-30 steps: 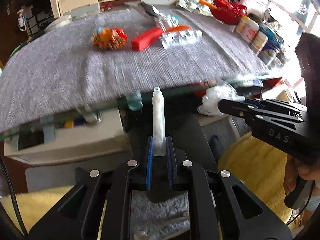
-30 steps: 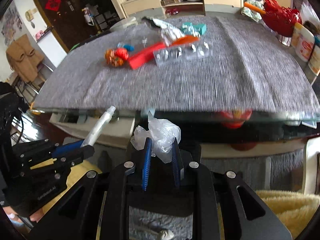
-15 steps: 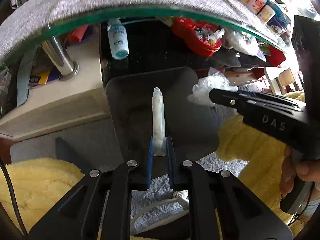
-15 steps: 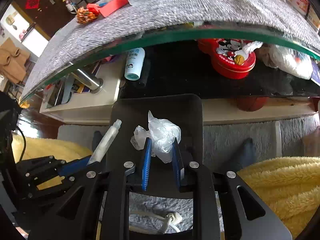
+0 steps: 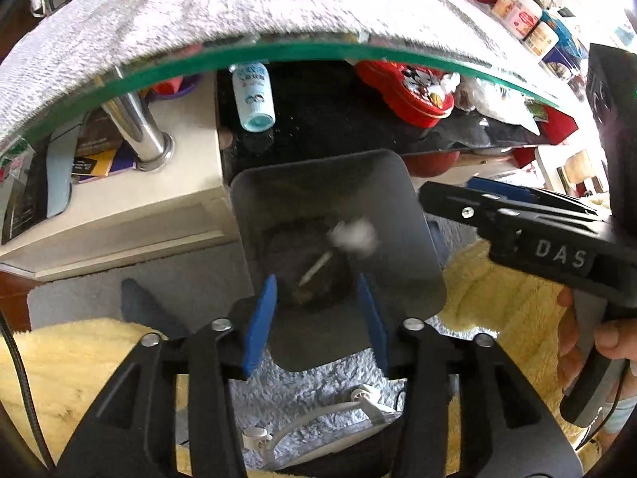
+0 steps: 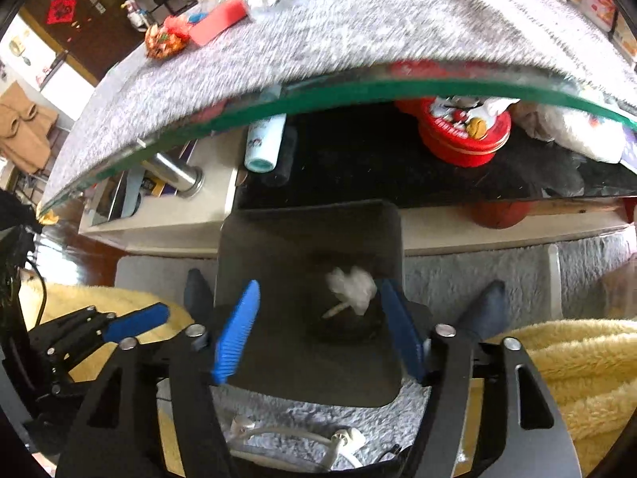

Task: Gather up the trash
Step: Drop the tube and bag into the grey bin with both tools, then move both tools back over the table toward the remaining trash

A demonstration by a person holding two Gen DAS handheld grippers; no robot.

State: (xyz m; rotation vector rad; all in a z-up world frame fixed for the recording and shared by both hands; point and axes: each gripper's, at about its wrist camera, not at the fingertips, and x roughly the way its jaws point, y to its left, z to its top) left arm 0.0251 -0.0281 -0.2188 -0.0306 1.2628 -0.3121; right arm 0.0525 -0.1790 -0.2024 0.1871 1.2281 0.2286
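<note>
Both tools are pointing down over the dark grey, square-mouthed plastic bin standing on the pale shaggy rug in front of the glass-edged counter. The left tool is standing with its blue pads apart, having just been opening, and nothing is sitting between them; the right tool is spread wider, also freshly opened and empty. Inside the bin, the slim white plastic tube and the crumpled clear plastic wrapper are showing as blurred shapes against the dark interior, free of both tools; whether they are resting on the bottom I cannot tell. The left view is showing the person's right hand on the right tool's handle, which the right view cannot see. The right view is showing more leftover litter up on the grey cloth, an orange crinkled wrapper beside a red flat packet, barely cropped into the other view.
</note>
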